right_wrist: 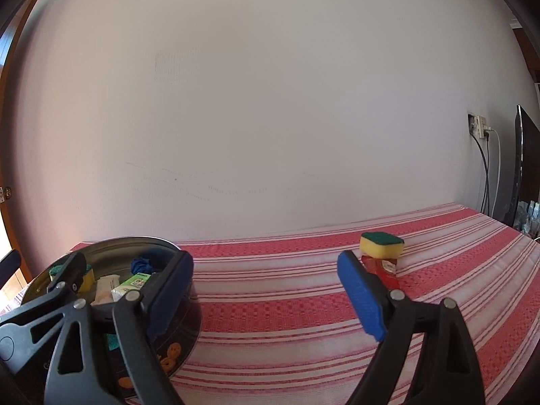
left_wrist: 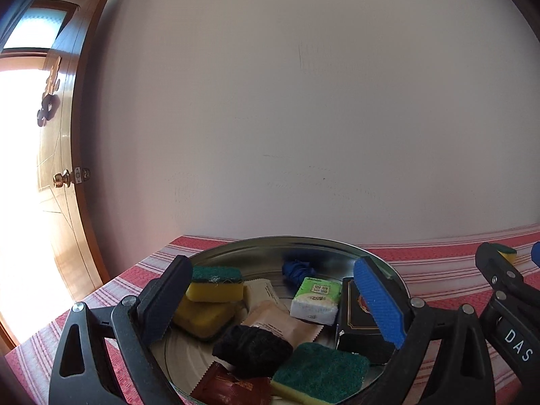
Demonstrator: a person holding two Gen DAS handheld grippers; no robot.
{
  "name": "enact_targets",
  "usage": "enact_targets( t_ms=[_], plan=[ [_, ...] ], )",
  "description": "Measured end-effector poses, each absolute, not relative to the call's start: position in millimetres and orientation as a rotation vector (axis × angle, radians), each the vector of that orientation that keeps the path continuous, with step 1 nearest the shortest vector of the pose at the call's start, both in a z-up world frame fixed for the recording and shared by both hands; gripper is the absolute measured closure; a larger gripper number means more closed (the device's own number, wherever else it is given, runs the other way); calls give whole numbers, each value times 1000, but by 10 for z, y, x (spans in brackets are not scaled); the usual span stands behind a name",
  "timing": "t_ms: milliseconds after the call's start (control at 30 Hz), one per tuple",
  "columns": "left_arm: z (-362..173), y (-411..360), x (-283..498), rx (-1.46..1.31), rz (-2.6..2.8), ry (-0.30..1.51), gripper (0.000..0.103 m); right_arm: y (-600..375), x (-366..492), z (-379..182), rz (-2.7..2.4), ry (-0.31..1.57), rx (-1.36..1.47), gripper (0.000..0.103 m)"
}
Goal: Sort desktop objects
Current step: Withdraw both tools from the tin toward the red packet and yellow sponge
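A round metal bowl (left_wrist: 303, 241) sits on the red striped tablecloth. It holds yellow-green sponges (left_wrist: 214, 283), a green-white tissue pack (left_wrist: 315, 300), a black box (left_wrist: 361, 324), a black cloth (left_wrist: 253, 346), a blue cloth (left_wrist: 297, 268), beige packets (left_wrist: 273, 320) and a red sachet (left_wrist: 233, 388). My left gripper (left_wrist: 276, 303) is open and empty above the bowl. My right gripper (right_wrist: 266, 298) is open and empty over the cloth right of the bowl (right_wrist: 135, 240). A loose sponge (right_wrist: 381, 244) lies on a red sachet (right_wrist: 383, 270) beyond its right finger.
A white wall stands behind the table. A wooden door (left_wrist: 64, 155) with a brass knob is at the left. A wall socket with cables (right_wrist: 479, 126) and a dark screen (right_wrist: 523, 168) are at the far right. The right gripper's body (left_wrist: 506, 303) shows in the left view.
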State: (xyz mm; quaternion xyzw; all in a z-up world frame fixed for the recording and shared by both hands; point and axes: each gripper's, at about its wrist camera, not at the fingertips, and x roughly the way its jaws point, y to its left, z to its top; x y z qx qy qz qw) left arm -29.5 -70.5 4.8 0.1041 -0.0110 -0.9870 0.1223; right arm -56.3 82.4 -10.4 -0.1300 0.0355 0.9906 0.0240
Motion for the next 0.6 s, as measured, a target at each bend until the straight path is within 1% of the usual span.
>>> enact_targets(
  t_ms=[167, 600],
  plan=[
    [6, -730, -320, 385, -2882, 34, 5, 1017, -500, -117, 3045, 101, -423, 14],
    [-21, -379, -285, 417, -2926, -37, 5, 1586, -321, -106, 2967, 48, -427, 14]
  ],
)
